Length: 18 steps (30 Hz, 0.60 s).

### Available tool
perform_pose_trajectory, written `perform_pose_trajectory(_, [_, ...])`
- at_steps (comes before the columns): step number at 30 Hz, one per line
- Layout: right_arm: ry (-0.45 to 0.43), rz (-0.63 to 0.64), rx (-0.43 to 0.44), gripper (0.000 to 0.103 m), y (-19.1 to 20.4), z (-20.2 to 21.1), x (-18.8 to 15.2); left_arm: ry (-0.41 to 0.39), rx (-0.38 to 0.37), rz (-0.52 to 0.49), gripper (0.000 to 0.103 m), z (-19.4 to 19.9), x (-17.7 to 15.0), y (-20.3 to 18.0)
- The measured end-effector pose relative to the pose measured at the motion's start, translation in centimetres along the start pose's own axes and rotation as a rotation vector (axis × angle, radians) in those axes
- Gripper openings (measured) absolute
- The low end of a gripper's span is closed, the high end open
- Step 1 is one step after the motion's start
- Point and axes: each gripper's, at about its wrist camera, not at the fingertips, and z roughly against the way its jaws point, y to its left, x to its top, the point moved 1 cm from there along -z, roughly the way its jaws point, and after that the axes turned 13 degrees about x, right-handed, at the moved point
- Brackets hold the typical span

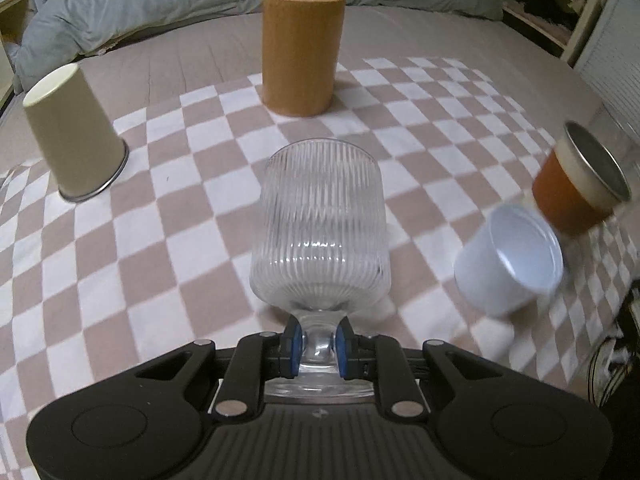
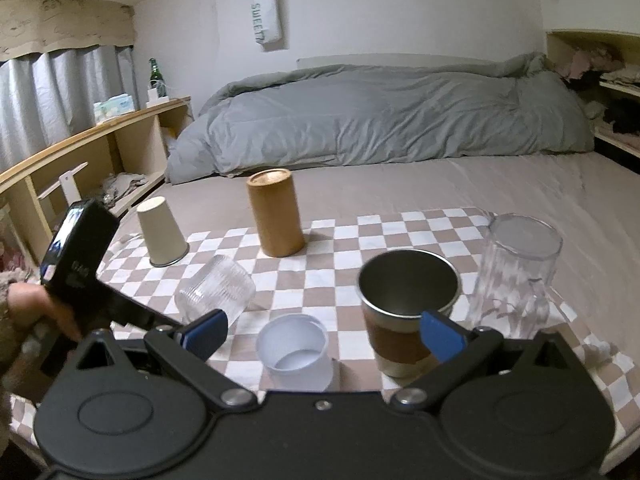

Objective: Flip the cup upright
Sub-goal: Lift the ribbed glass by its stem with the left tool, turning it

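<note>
Ribbed glass cup [image 1: 320, 224] lies tilted over the checkered cloth [image 1: 168, 256] on the bed, its stem clamped between the left gripper [image 1: 317, 346] fingers, while the right gripper [image 2: 324, 330] fingers stand apart near the white cup [image 2: 294, 350], tan canister [image 2: 274, 212] beyond.

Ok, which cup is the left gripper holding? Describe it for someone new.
On the checkered cloth, left of the white cup, a ribbed clear glass hangs tilted in the left gripper. Unlike the smooth clear glass, it has a short stem.
</note>
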Motion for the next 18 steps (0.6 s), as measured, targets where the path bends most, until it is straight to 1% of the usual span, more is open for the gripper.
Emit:
perform_pose_trajectory(5, [-0.001,0.009,0.012,0.103,0.8,-0.2,0.0,0.003,-0.007,-0.038,0.018,0.6,-1.3,0.6])
perform_pose_trajectory(10, [0.002,0.018,0.060,0.103,1.4,-0.6,0.6,-0.015,-0.020,-0.088,0.019,0.8,-2.0,1.0])
perform_pose_trajectory(12, [0.000,0.042,0.113,0.103,1.8,-0.8,1.3,-0.022,-0.015,-0.091,0.021,1.0,-2.1,1.2])
perform_pose_trajectory(15, [0.013,0.104,0.205,0.100,2.5,-1.4,3.0,-0.036,-0.003,-0.090,0.022,1.4,-2.2,1.5])
perform_pose_trajectory(17, [0.045,0.154,0.249,0.099,3.1,-2.4,3.9,-0.051,0.007,-0.085,0.031,1.7,-2.3,1.7])
perform_pose_trajectory(18, [0.065,0.170,0.263,0.097,3.5,-3.0,4.3,-0.060,0.014,-0.083,0.033,2.0,-2.3,1.9])
